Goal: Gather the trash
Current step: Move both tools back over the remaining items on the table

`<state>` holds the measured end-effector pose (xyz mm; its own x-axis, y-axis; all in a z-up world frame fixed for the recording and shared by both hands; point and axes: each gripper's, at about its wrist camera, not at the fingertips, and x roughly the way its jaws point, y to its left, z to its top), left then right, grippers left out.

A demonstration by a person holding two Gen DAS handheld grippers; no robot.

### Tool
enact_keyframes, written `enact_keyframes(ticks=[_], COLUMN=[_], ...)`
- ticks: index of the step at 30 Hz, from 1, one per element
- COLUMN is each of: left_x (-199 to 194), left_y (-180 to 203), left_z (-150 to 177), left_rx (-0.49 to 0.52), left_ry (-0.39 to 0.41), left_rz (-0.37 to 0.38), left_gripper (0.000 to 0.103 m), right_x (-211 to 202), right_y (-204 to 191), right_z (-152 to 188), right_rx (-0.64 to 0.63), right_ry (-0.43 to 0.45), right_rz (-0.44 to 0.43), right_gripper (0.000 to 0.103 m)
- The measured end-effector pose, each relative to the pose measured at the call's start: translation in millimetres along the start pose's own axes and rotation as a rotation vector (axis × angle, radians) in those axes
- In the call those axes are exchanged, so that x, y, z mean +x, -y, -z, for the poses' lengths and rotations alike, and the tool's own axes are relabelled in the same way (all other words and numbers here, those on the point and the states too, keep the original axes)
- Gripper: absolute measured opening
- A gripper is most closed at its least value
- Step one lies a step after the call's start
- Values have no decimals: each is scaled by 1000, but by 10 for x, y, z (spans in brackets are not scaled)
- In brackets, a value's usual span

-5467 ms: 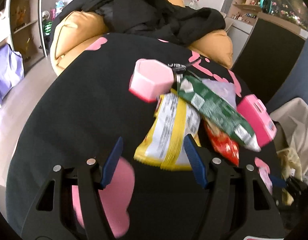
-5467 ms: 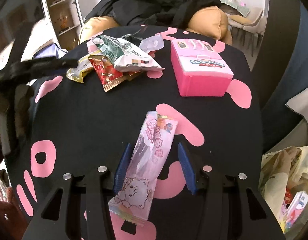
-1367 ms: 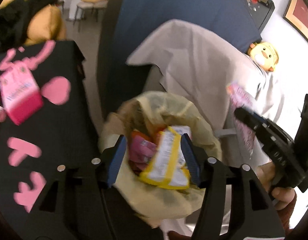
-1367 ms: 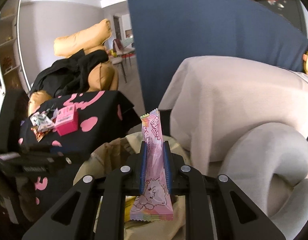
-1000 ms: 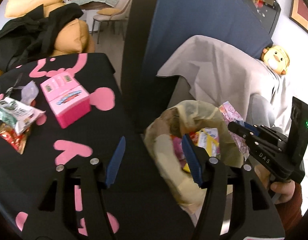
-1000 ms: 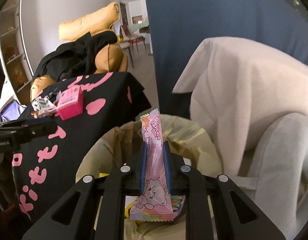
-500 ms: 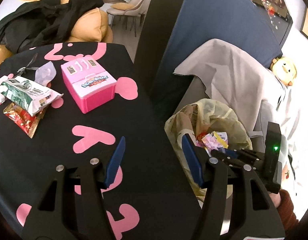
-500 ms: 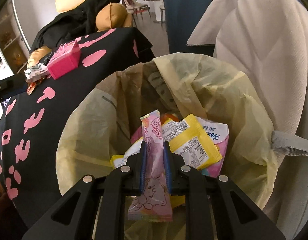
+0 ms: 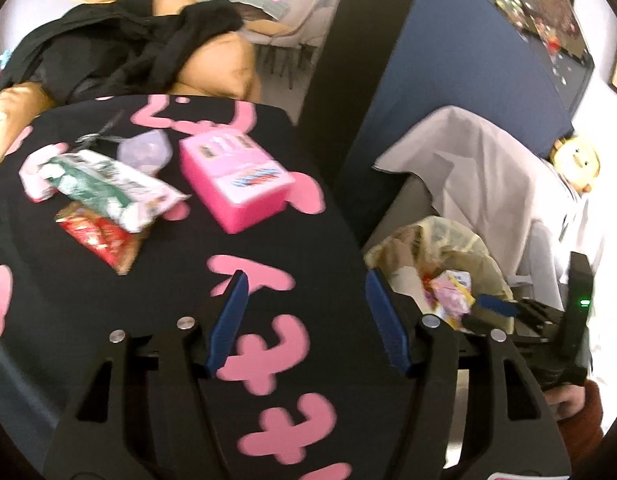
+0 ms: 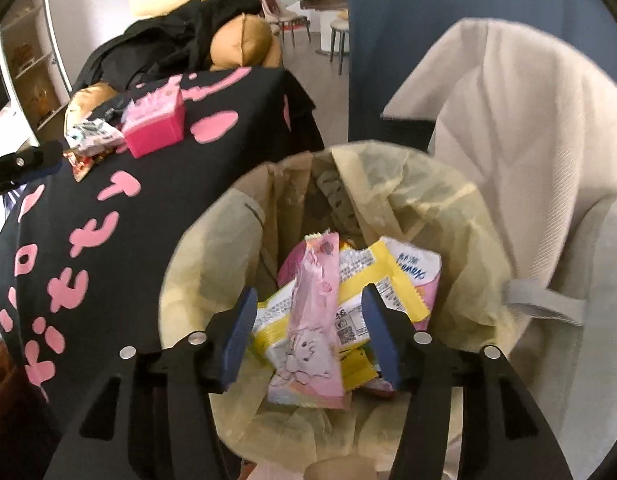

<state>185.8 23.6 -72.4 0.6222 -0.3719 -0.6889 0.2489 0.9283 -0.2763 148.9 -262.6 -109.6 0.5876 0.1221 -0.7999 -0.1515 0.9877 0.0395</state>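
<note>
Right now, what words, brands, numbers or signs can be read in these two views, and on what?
None can be quoted with confidence.
Yellow wrapper in the trash bag: blue brand word, upside down and blurred; black print and a square code, too small.
Pink box: coloured logo, blurred.
Green wrapper: print blurred.
Pink wrapper: cartoon figure, lettering unreadable.
Black cloth: pink letter-like shapes, not readable.
</note>
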Motion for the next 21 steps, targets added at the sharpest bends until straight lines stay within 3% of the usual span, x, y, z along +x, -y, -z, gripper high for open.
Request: enact_keyframes(ticks=[7, 10, 16, 21], left_x=[-251, -381, -624, -583], left_y=[-782, -1134, -1720, -2003], left_z=[60, 95, 206, 102], left_rx=[-133, -193, -282, -353], left_ry=[51, 79, 124, 107], left_rz=[-99, -147, -198, -176], left_gripper=[59, 59, 60, 60], right_x=[-417, -460, -318, -77], right_y=[-132, -377, -900, -1277], right_z=[-214, -346, -571, -780], right_rx=[-21, -80, -134, -154], right_ry=[131, 132, 148, 181], right_rz=[-42, -51, -116, -149], right_gripper=[62, 63, 63, 63])
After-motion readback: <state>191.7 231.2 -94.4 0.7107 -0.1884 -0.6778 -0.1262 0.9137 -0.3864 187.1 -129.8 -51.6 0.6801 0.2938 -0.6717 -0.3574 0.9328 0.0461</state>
